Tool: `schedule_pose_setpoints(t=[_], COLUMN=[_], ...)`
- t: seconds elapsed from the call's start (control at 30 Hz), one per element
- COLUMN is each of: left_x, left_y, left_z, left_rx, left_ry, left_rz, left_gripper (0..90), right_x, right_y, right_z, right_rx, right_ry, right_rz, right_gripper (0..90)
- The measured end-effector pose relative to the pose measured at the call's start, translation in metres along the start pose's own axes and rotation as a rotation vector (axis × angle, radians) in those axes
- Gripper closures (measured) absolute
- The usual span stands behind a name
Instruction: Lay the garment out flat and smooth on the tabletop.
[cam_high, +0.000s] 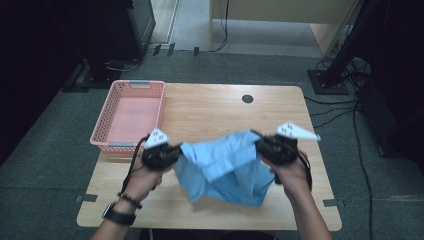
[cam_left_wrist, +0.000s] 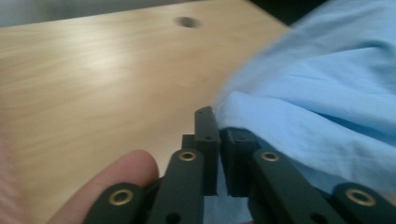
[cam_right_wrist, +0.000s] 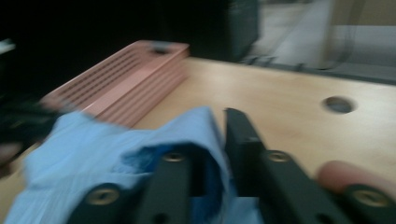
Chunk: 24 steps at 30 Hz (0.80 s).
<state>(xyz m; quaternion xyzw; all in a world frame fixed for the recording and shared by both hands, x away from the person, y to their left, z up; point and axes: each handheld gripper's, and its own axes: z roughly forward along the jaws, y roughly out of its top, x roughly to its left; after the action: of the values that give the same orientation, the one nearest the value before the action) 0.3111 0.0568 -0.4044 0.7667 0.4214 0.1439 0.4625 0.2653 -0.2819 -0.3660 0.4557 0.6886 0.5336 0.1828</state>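
A light blue cloth (cam_high: 225, 167) hangs stretched between the two hands, lifted at both upper corners and sagging in the middle above the near half of the wooden table. It is crumpled, with a fold running across its upper part and loose layers drooping below, the lowest edge near the table's front. From the left side its edge (cam_left_wrist: 243, 105) looks thin and smooth, softly creased. From the right a corner (cam_right_wrist: 196, 126) bunches up, showing a darker blue inner fold.
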Motion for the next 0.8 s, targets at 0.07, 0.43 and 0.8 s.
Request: schedule_pose_setpoints(t=[0.07,0.43,0.8], left_x=[0.018,0.045,0.026], left_y=[0.023,0.056,0.039], left_z=[0.03,0.056,0.059], left_rx=[-0.003,-0.051,-0.047], left_ry=[0.201,0.335,0.275], left_rz=[-0.087,-0.216,-0.173], left_gripper=[72.5,32.0,31.3], right_x=[-0.024,-0.114,-0.09], right_y=[0.018,0.042,0.02], right_z=[0.036,0.097,0.108], right_rx=[-0.028,0.065,0.094], right_ry=[-0.139,-0.267,-0.229], right_rz=[0.064,0.387,0.271], right_gripper=[56.1,37.7,35.8])
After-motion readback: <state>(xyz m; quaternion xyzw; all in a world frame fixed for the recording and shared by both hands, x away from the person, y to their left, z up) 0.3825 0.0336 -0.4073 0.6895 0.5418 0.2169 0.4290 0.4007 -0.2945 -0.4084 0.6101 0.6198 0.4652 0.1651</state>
